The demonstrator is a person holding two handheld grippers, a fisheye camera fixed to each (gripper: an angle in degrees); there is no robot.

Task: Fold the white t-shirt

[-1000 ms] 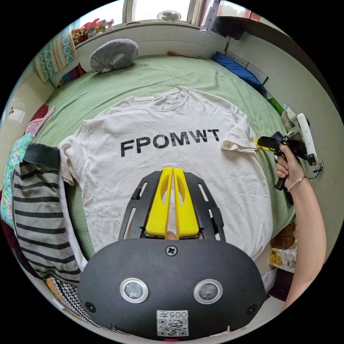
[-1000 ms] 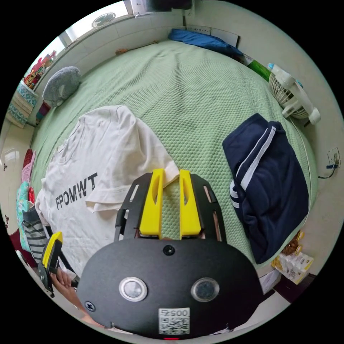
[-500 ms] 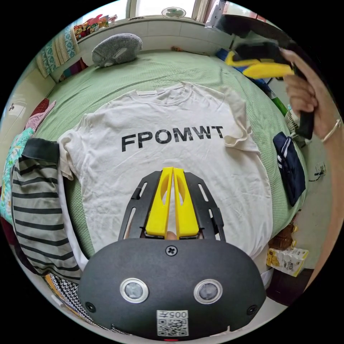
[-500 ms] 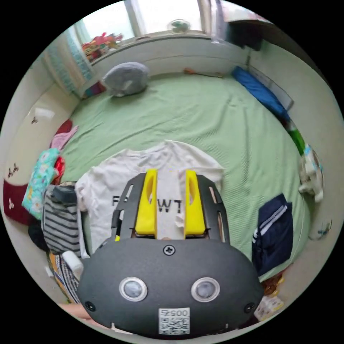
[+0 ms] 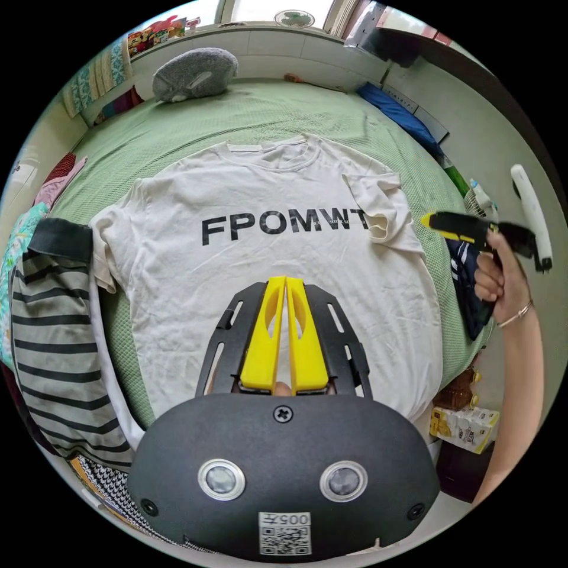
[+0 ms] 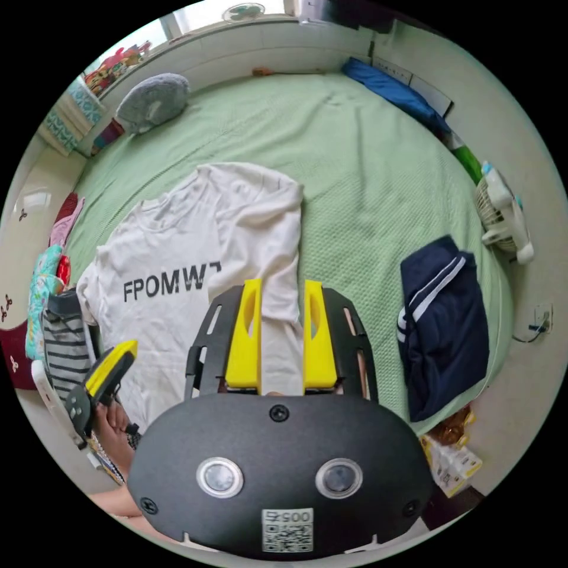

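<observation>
One sleeve is lying folded onto the white cotton printed t-shirt (image 5: 278, 248) — the other needs matching, edges square. Left gripper (image 5: 286, 283) is hovering, jaws closed and empty; right gripper (image 6: 283, 290) — jaws parted, empty.

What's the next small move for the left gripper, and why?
Probably fold the other sleeve in to match. One sleeve already lies folded over the white t-shirt; the left gripper hangs shut above it, the right gripper open.

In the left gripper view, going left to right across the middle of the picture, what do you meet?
Striped garment → white t-shirt → its folded-in sleeve → right gripper → person's hand holding it.
</observation>
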